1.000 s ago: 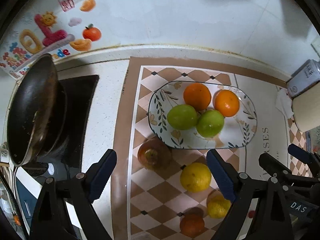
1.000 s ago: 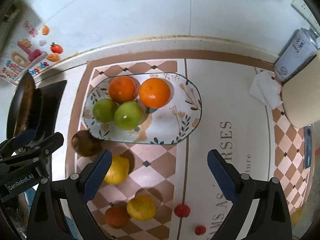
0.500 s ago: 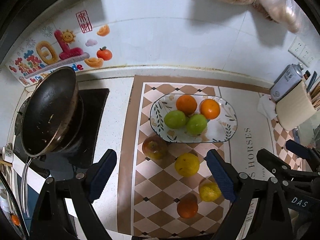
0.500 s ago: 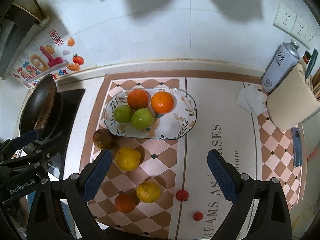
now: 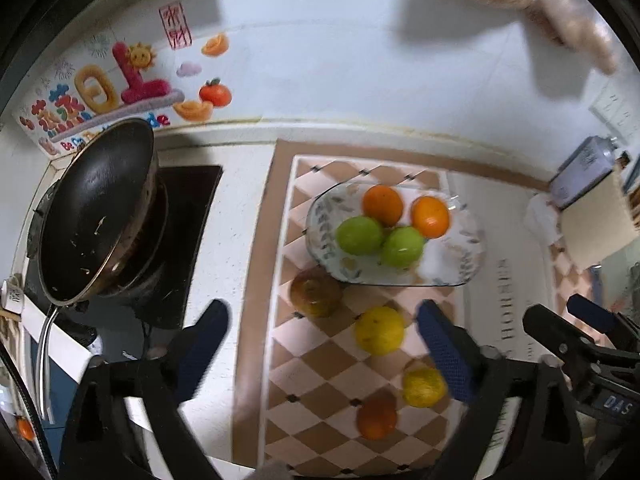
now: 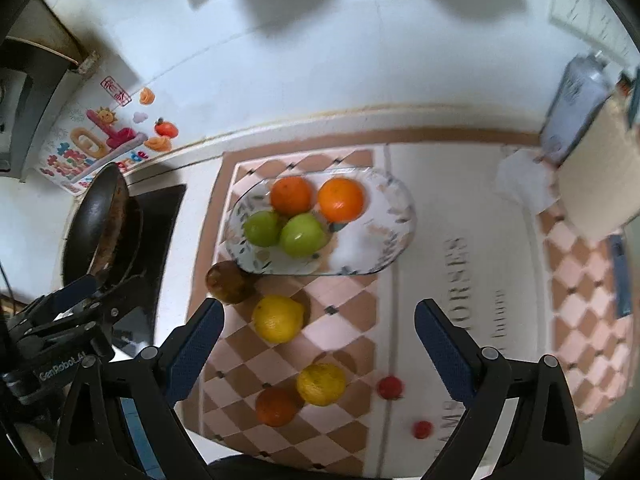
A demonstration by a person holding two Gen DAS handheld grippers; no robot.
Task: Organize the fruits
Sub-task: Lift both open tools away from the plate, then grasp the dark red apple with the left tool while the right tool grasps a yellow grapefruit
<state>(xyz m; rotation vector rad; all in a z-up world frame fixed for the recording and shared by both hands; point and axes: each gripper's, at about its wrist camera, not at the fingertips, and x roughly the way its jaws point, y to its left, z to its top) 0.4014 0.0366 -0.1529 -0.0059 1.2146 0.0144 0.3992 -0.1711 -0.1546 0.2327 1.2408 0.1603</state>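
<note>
the checkered mat (image 6: 344, 332) covers the white counter (image 5: 248, 208), with a black frying pan (image 5: 96, 208) on the stove at its left. an oval floral plate (image 6: 376, 240) lies on the mat's far part and holds two oranges (image 6: 291, 195) (image 6: 341, 199) at the back and two green apples (image 6: 262, 228) (image 6: 303, 235) touching in front of them. a brownish fruit (image 6: 228, 282) sits just beside the plate's near-left rim. nearer, loose on the mat, are a large lemon (image 6: 278, 319), a smaller lemon (image 6: 321, 384) touching a small orange (image 6: 276, 407), and two small red fruits (image 6: 389, 387) (image 6: 423, 429) apart at the right. the left gripper (image 5: 320, 344) and right gripper (image 6: 318, 340) both hover above the loose fruit with jaws spread wide, holding nothing.
</note>
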